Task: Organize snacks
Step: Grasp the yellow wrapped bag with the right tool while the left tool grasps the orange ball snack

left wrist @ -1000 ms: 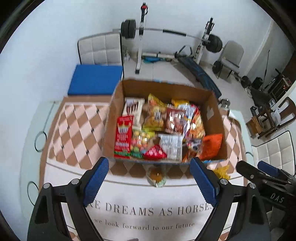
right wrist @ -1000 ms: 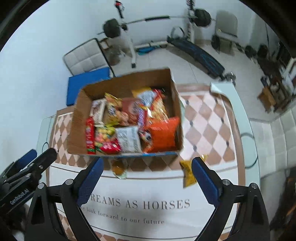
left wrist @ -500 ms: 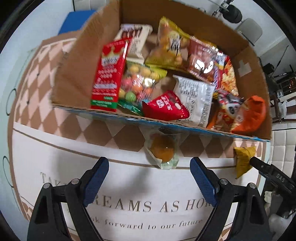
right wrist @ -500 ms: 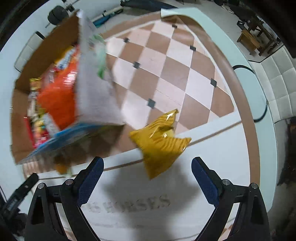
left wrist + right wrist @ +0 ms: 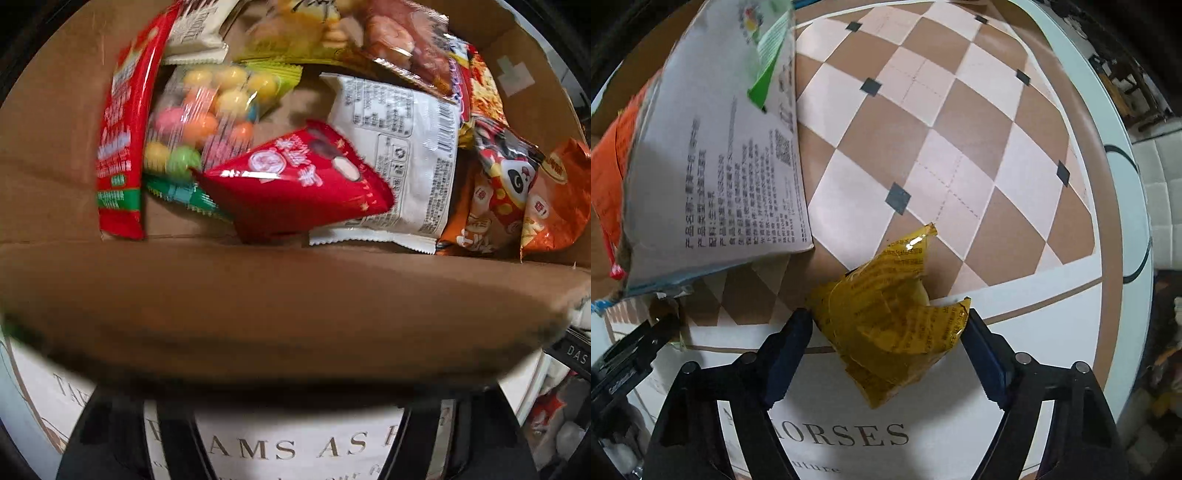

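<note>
Right gripper (image 5: 886, 332) jaws closing around yellow packet (image 5: 890, 317) at 6 o'clock: light, crinkly, slippery; grip mid-body. Left claw: cannot tell.

A crumpled yellow snack packet (image 5: 886, 325) lies on the tablecloth (image 5: 960, 129) beside the cardboard box's (image 5: 258, 314) near corner; the box holds many colourful snack packets (image 5: 303, 184) piled loosely

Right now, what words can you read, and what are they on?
"AMS AS" on the tablecloth, cut off by the box.
"ORSES" on the tablecloth too.
"DAS" on the right gripper.
Print on the yellow packet, box side and snack bags: too small or blurred.
</note>
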{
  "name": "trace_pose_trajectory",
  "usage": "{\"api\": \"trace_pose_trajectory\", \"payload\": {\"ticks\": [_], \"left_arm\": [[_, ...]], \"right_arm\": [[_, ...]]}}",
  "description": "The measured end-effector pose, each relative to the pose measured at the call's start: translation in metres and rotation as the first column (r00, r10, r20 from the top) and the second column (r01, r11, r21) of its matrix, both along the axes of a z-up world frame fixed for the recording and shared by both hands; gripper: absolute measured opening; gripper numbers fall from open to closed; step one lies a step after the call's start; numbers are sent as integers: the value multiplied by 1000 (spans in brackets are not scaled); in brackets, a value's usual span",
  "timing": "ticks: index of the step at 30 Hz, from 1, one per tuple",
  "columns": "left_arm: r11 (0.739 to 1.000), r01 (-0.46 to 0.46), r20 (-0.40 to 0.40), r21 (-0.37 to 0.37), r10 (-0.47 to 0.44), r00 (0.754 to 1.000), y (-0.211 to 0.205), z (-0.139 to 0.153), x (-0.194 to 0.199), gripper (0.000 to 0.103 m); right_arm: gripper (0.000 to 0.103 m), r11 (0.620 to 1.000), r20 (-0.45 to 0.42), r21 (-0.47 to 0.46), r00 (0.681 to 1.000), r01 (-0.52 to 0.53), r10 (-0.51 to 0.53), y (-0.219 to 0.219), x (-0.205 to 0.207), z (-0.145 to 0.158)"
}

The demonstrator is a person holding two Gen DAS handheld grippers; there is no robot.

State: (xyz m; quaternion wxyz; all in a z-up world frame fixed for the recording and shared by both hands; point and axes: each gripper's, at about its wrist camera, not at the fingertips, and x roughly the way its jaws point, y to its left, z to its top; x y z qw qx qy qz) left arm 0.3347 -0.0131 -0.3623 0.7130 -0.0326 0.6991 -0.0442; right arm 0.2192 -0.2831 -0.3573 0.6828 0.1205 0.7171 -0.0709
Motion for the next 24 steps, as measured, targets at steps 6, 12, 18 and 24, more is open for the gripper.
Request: {"api": "trace_pose_trajectory", "payload": {"ticks": [6, 12, 18, 24], "left_arm": [[1000, 2, 4, 11, -2, 1000, -4, 2, -18, 45], [1000, 9, -34, 9, -9, 999, -2, 0, -61, 44], [1000, 11, -63, 6, -11, 998, 0, 1, -101, 44], [1000, 12, -75, 3, -12, 997, -4, -1, -122, 44]], "right_arm": [[76, 1000, -27, -2, 999, -27, 27, 5, -14, -1], [75, 997, -77, 81, 997, 3, 3, 12, -55, -8], [77, 991, -122, 133, 993, 20, -3, 19, -86, -15], [92, 988, -79, 126, 992, -86, 97, 27, -83, -12]]}}
